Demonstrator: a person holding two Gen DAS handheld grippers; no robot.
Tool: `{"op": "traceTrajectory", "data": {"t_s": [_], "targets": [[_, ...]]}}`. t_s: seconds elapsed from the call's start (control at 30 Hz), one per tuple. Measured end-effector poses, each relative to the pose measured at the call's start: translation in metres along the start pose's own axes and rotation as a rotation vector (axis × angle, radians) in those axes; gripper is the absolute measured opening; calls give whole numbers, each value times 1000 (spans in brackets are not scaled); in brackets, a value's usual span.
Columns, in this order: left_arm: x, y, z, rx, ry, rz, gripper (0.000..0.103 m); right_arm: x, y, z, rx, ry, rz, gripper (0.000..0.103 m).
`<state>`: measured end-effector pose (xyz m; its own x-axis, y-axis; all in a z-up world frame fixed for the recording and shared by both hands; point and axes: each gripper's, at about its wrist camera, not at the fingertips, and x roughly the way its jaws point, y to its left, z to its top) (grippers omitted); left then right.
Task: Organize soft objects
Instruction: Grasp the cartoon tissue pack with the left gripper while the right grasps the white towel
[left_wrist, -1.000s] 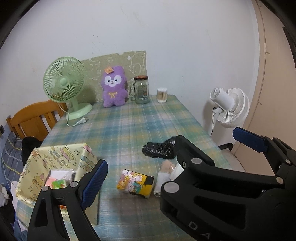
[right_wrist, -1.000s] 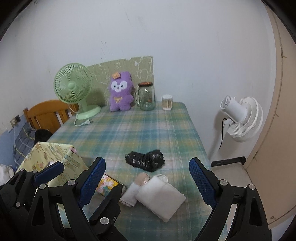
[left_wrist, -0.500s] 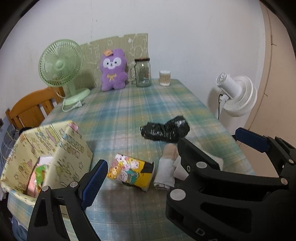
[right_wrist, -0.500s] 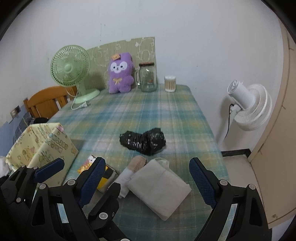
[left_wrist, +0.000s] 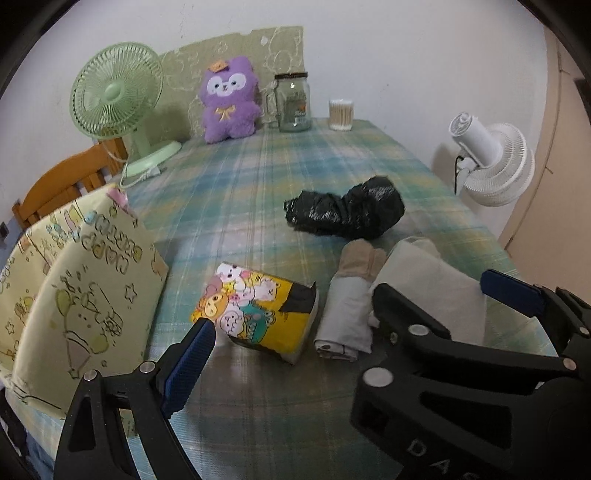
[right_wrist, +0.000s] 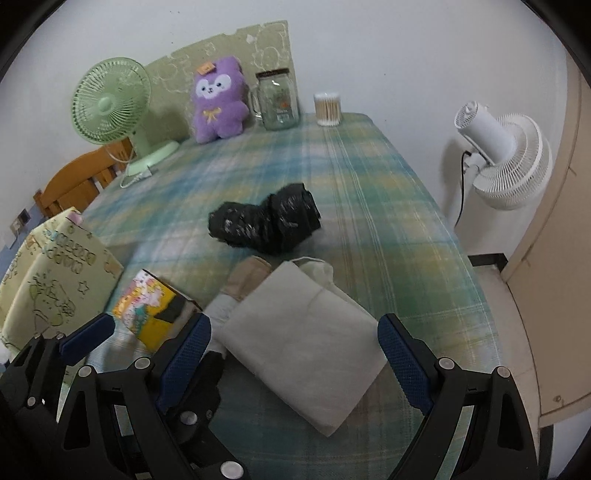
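Cloth: folded pale cloth (right_wrist: 303, 332) lies flat at the near end of the checked tablecloth (right_wrist: 369, 192), its long axis slanting from far-left to near-right in the right wrist view.
Rolled socks: a grey and beige rolled bundle (left_wrist: 351, 306) lies touching the cloth's left edge, long axis pointing away from the cameras.
Tissue pack: a yellow cartoon-print soft pack (left_wrist: 258, 310) lies on its side, just left of the rolled bundle.
Black bag: a crumpled black plastic bundle (right_wrist: 266, 225) sits farther back, near the middle of the table, apart from the other three.
Storage bin: a pale yellow printed fabric bin (left_wrist: 74, 288) stands at the table's left edge, close beside the tissue pack; likely the place for the soft things.
Right gripper: right gripper (right_wrist: 295, 343) has jaws spread wide and empty, with the folded cloth straight ahead and below, lying in the gap between the fingers.
Left gripper: left gripper (left_wrist: 295, 325) is also spread wide and holds nothing; the tissue pack lies directly ahead between its fingers, though its right finger is largely hidden behind the other tool.
Nearest hand: the right hand looks closer to the cloth, the left to the tissue pack.
Background: a purple plush toy (left_wrist: 229, 99), green desk fan (left_wrist: 114, 96) and glass jar (left_wrist: 293, 101) stand along the far wall.
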<state>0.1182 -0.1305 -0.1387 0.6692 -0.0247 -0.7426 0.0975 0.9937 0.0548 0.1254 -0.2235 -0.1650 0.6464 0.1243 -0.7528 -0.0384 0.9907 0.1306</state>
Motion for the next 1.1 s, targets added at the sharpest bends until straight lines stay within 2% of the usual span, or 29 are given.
{"op": "traceTrajectory", "data": {"t_s": [0.27, 0.37, 0.43, 0.73, 0.93, 1.1], "targets": [[10, 0, -3, 1, 29, 14, 94, 10, -3, -4, -2, 12, -49, 91], [12, -2, -6, 20, 38, 25, 94, 10, -4, -6, -6, 3, -85, 70], [11, -4, -6, 19, 36, 20, 94, 8, -8, -7, 10, -7, -83, 52], [4, -3, -3, 30, 9, 39, 94, -5, -5, -4, 17, -39, -72, 16], [1, 11, 6, 2, -16, 77, 94, -15, 8, 5, 1, -69, -40, 12], [8, 19, 7, 2, -6, 94, 94, -4, 15, 8, 27, -31, 1, 13]]}}
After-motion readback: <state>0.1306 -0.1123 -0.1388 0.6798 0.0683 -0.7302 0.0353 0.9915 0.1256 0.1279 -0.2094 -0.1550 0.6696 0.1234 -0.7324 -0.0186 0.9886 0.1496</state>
